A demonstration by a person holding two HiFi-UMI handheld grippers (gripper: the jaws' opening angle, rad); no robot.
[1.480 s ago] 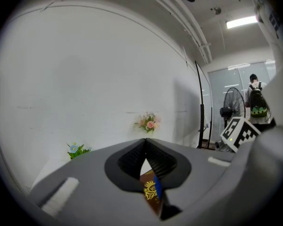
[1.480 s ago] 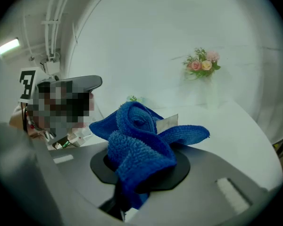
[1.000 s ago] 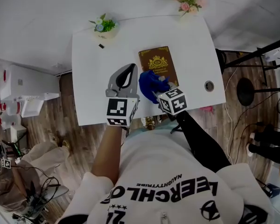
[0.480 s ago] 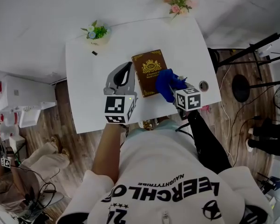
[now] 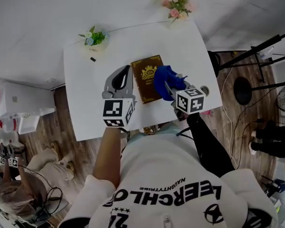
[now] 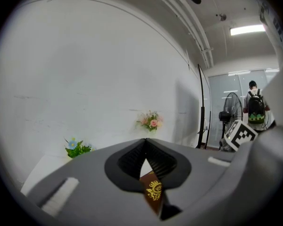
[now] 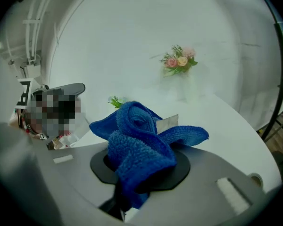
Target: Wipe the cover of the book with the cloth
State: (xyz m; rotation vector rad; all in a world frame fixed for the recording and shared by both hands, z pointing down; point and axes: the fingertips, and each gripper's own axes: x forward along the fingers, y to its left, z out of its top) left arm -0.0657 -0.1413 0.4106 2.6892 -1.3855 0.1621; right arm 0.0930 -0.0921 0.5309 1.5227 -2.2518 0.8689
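While the left gripper (image 5: 126, 69) stays closed and empty left of the book (image 5: 145, 76), the right gripper (image 5: 169, 87), clamping the cloth (image 5: 164, 80), has moved left over its right edge

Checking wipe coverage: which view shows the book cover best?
Head view: nearly the whole book shows, cloth overlapping its right edge. Left gripper view shows only a sliver with the gold crest. Right gripper view: none, just cloth.

Colours, tabletop lot
book (image 5: 145, 80): brown, gold crest; cloth (image 5: 164, 82): royal blue; table (image 5: 85, 103): white; flowers (image 5: 175, 4): pink.
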